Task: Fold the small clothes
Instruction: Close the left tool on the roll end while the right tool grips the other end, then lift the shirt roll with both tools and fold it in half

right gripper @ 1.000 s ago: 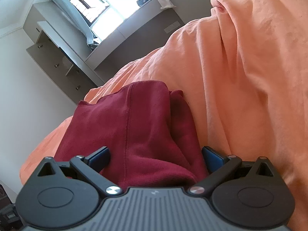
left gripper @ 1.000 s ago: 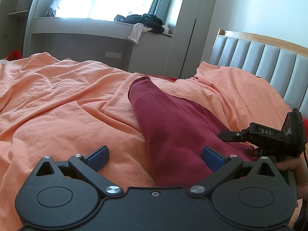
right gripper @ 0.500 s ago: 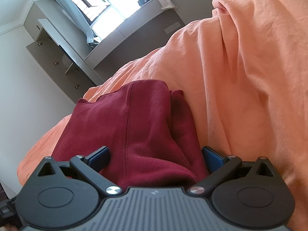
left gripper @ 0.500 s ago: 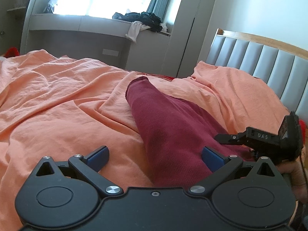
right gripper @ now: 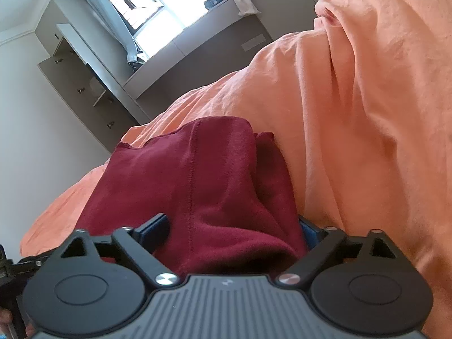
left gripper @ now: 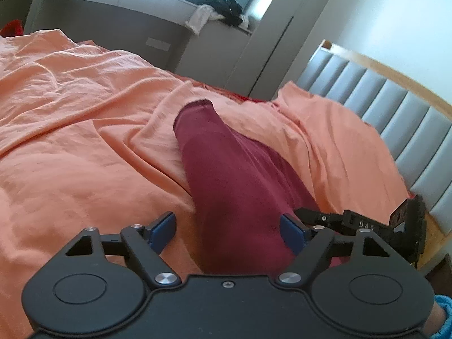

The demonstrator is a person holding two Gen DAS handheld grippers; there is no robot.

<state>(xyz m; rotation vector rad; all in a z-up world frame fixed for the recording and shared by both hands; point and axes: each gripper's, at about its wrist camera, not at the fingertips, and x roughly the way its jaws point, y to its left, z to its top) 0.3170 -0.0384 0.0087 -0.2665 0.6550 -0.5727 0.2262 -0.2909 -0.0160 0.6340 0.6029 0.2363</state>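
Fabric of the dark red knit garment runs under both black housings, so its near end is hidden. It lies on the rumpled orange bedsheet, long axis pointing away toward the grey padded headboard. Left gripper and right gripper are spread wide, straddling the cloth, pinching nothing.

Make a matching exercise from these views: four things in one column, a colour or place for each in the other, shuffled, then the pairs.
Things
1. garment
2. bedsheet
3. headboard
4. pile of dark clothes

Colour or place
A. grey padded panels
B. on the window ledge
C. dark red, lying between the fingers of both grippers
D. orange, wrinkled

Pairs: 1-C, 2-D, 3-A, 4-B
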